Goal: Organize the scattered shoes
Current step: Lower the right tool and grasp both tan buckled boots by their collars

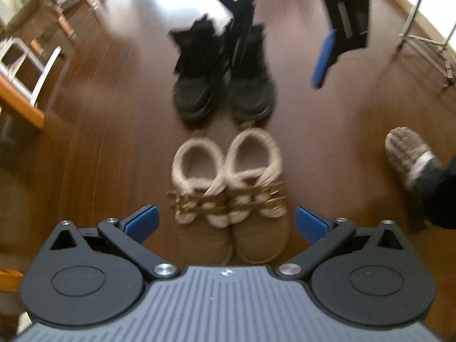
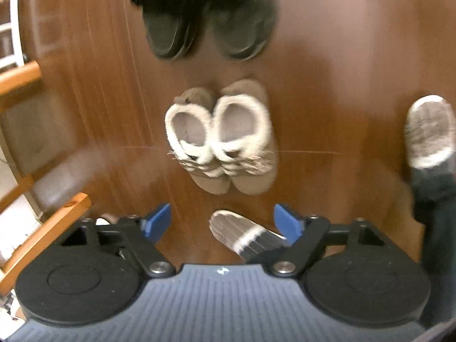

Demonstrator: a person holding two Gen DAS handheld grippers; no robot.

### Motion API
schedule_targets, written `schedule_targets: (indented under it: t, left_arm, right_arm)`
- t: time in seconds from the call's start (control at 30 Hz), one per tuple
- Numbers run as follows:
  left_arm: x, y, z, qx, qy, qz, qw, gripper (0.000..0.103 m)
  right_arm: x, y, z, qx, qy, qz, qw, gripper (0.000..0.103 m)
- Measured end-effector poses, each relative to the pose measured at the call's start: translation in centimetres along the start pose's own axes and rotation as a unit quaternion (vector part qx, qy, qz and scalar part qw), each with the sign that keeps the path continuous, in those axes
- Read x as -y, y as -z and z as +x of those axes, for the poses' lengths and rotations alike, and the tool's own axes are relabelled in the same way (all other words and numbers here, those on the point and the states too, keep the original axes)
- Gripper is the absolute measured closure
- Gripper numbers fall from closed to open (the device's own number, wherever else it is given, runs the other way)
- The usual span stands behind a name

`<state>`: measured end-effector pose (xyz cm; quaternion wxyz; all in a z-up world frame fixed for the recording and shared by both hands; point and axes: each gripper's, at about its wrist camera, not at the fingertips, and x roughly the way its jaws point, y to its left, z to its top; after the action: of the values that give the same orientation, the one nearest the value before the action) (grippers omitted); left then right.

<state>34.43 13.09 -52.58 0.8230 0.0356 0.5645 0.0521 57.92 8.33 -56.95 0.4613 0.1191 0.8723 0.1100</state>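
Note:
A pair of tan shoes with white fleece lining (image 1: 228,193) stands side by side on the brown wooden floor (image 1: 99,142). Just beyond them a pair of black boots (image 1: 222,85) also stands together. My left gripper (image 1: 226,223) hangs open above the toes of the tan shoes with nothing between its blue pads. My right gripper (image 1: 282,54) is in the air over the right black boot. In the right wrist view the tan shoes (image 2: 222,142) and black boots (image 2: 208,22) lie ahead, and the right gripper (image 2: 223,222) is open and holds nothing.
A person's feet in striped socks (image 2: 242,236) (image 2: 430,131) stand near the shoes, one right under the right gripper. Wooden furniture (image 2: 45,228) and a white step stool (image 1: 22,65) line the left side. Metal stand legs (image 1: 427,42) are at far right.

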Motion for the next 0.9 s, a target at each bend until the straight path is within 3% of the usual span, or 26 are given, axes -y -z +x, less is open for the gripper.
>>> schedule_targets:
  t: [0.03, 0.17, 0.27, 0.33, 0.43, 0.6, 0.9]
  left_arm:
    - [-0.6, 1.0, 1.4, 0.001, -0.003, -0.01, 0.9999, 0.0]
    - [-1.5, 4.4, 5.7, -0.002, -0.005, -0.035, 0.9994, 0.0]
    - [-1.2, 5.7, 7.5, -0.003, 0.003, -0.043, 0.9991, 0.0]
    - [-0.8, 6.1, 8.5, 0.0, 0.009, -0.034, 0.9994, 0.0]
    - [-0.4, 5.8, 9.2, 0.01, 0.016, -0.031, 0.9993, 0.0]
    - [-0.6, 5.6, 9.9, 0.016, 0.022, -0.04, 0.9988, 0.0]
    - [-1.0, 6.4, 11.3, 0.017, 0.022, -0.012, 0.9996, 0.0]
  right_arm:
    - [-1.3, -1.0, 3.5, -0.007, 0.01, -0.006, 1.0, 0.036]
    - [-4.0, -3.7, 10.2, -0.014, 0.045, -0.02, 0.999, 0.037]
    - [-4.9, -6.0, 11.5, -0.014, 0.077, -0.036, 0.996, 0.04]
    - [-5.0, -7.1, 13.1, -0.011, 0.102, -0.039, 0.994, 0.048]
    - [-4.7, -8.0, 14.4, -0.017, 0.119, -0.034, 0.992, 0.049]
    - [-4.0, -7.9, 16.5, -0.062, 0.126, -0.011, 0.99, 0.05]
    - [-3.6, -7.7, 18.5, -0.097, 0.149, -0.006, 0.984, 0.051]
